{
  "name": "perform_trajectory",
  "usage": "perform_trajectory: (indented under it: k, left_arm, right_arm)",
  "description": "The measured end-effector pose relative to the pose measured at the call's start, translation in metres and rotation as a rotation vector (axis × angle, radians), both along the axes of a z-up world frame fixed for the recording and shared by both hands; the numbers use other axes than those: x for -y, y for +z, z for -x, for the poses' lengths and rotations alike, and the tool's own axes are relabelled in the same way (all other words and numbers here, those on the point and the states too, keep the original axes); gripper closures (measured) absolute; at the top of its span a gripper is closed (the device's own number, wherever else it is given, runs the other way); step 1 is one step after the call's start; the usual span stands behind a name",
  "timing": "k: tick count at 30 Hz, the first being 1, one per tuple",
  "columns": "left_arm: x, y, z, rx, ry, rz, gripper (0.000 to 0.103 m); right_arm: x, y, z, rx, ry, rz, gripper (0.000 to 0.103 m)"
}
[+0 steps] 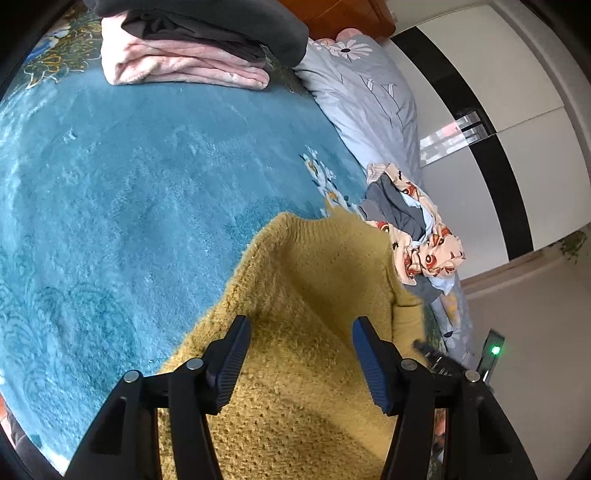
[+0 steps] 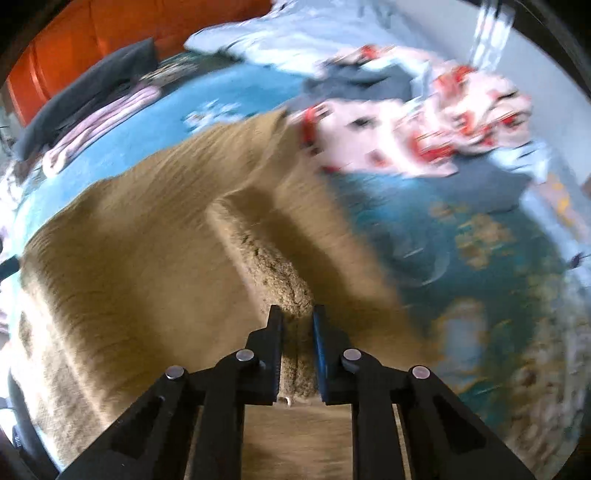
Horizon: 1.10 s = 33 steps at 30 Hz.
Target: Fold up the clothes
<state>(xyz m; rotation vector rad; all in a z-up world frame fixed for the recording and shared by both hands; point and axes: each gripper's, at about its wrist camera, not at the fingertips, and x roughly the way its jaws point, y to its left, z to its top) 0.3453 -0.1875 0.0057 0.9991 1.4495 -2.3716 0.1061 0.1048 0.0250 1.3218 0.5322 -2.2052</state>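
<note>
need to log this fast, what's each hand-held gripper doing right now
Left hand-held gripper: open above the mustard sweater, holding nothing.
Right hand-held gripper: shut on a fold of the mustard sweater.

left claw (image 1: 299, 363) gapes wide — right claw (image 2: 298, 347) pinched on fabric.

The mustard sweater (image 1: 295, 369) is a coarse, fuzzy knit, matt and nubbly. Under it the teal blanket (image 1: 129, 177) on the bed is a short plush pile with a soft sheen. The folded pink garment (image 1: 177, 66) looks fleecy; the dark one (image 1: 221, 18) on top is smooth matt cloth. The left hand-held gripper (image 1: 299, 363) is matt black plastic with ribbed blue pads and shiny metal pins. The wardrobe doors (image 1: 498, 74) are smooth and glossy.
</note>
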Motion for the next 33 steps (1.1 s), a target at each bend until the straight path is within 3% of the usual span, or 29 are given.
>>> perform_trajectory:
  k: [7,12,16,19,23,25,26,30,32,33]
  left_arm:
    - [0.008,-0.007,0.004,-0.008,0.002,-0.024,0.042]
    - [0.011,-0.016,0.006,0.008,-0.004,-0.037,0.042]
    - [0.015,-0.018,0.003,0.018,-0.005,-0.034,0.042]
    - [0.02,-0.018,0.001,0.027,0.001,-0.022,0.042]
    - [0.02,-0.019,0.001,0.039,-0.008,-0.011,0.041]
    - [0.017,-0.019,0.004,0.056,-0.026,0.011,0.041]
    - [0.016,-0.018,0.005,0.064,-0.035,0.025,0.041]
    - [0.016,-0.016,0.006,0.103,-0.055,0.087,0.041]
    - [0.02,-0.018,0.004,0.128,-0.052,0.106,0.041]
    - [0.022,-0.02,0.002,0.137,-0.05,0.103,0.04]
  right_arm:
    - [-0.041,0.04,0.073,-0.213,-0.178,-0.111,0.09]
    - [-0.032,0.019,0.111,-0.242,-0.19,-0.242,0.091]
    - [-0.035,-0.01,0.127,-0.167,-0.227,-0.258,0.091]
    - [-0.043,-0.017,0.13,-0.122,-0.253,-0.204,0.09]
    - [-0.06,-0.004,0.125,-0.098,-0.258,-0.107,0.084]
    - [-0.073,0.007,0.118,-0.086,-0.277,-0.052,0.072]
    - [-0.083,0.013,0.114,-0.077,-0.298,-0.016,0.071]
    - [-0.125,0.033,0.072,-0.02,-0.352,0.169,0.071]
    - [-0.149,0.033,0.042,0.018,-0.379,0.239,0.063]
    - [-0.162,0.031,0.027,0.041,-0.397,0.27,0.054]
